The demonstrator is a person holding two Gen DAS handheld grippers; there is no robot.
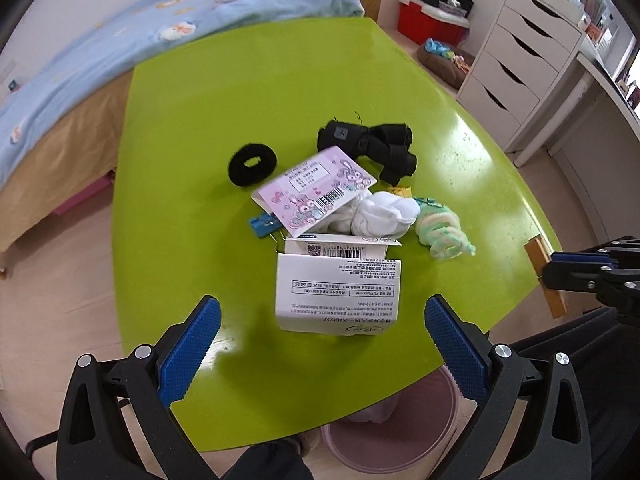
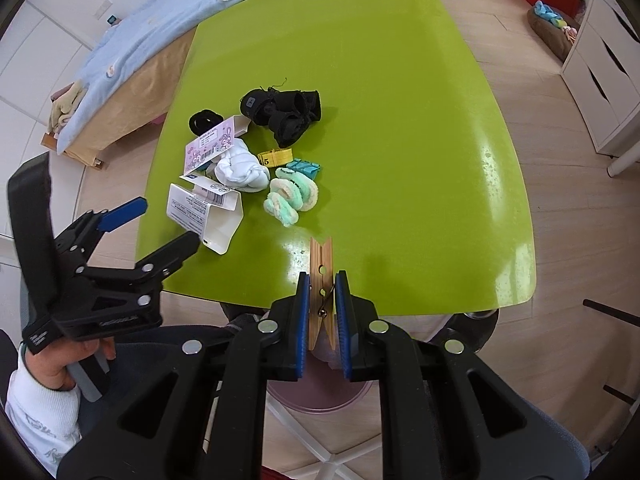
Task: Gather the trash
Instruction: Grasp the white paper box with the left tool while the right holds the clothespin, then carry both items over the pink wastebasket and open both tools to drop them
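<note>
The right hand-held gripper (image 2: 322, 312) pinched a light, stiff wooden clothespin (image 2: 321, 276) at its spring, over the bench's (image 2: 400, 120) near edge, while the left hand-held gripper (image 1: 322, 344) hung spread above the light, crushable white carton (image 1: 338, 292), best taken across its flat sides.

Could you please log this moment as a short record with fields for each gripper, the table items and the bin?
right gripper: shut on the wooden clothespin, above the near table edge
left gripper: open, empty, pointing down at the white carton
table: green; also holds a pink card, white socks, black hair ring, black strap, pastel scrunchie
bin: pink, on the floor below the near table edge
</note>
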